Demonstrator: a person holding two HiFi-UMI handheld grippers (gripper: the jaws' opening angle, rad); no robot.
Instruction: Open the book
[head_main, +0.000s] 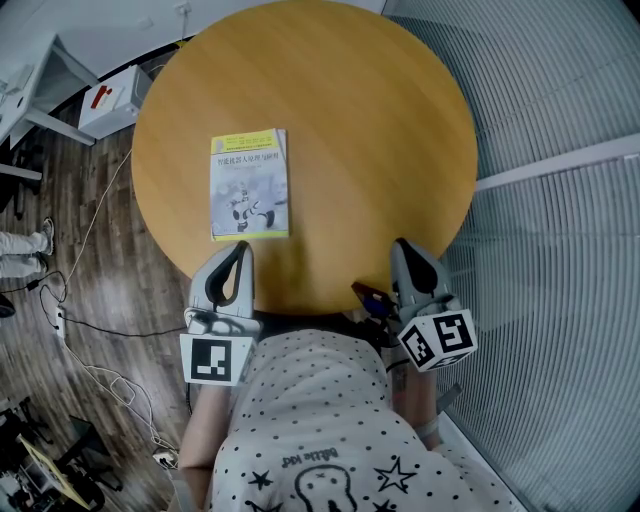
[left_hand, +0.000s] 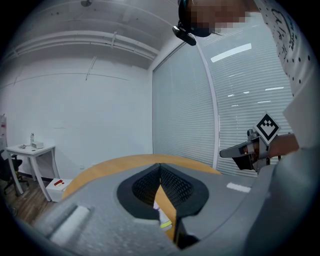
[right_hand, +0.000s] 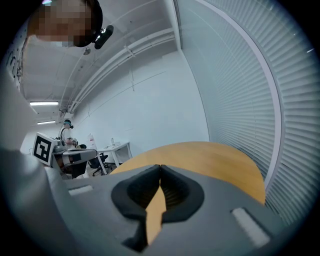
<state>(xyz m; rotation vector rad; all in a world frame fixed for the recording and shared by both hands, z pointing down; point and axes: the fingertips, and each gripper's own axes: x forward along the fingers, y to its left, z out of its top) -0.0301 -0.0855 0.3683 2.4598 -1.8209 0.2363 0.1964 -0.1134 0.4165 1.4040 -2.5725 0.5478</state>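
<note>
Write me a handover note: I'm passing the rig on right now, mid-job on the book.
Left tongs: shut, empty, tips close to the book's near edge.
Right tongs: shut, empty, over the table's near edge, apart from the book.
Book: closed, cover up, flat on the table, in front of the left tongs.
Done: nothing yet.
Left: open the cover.
</note>
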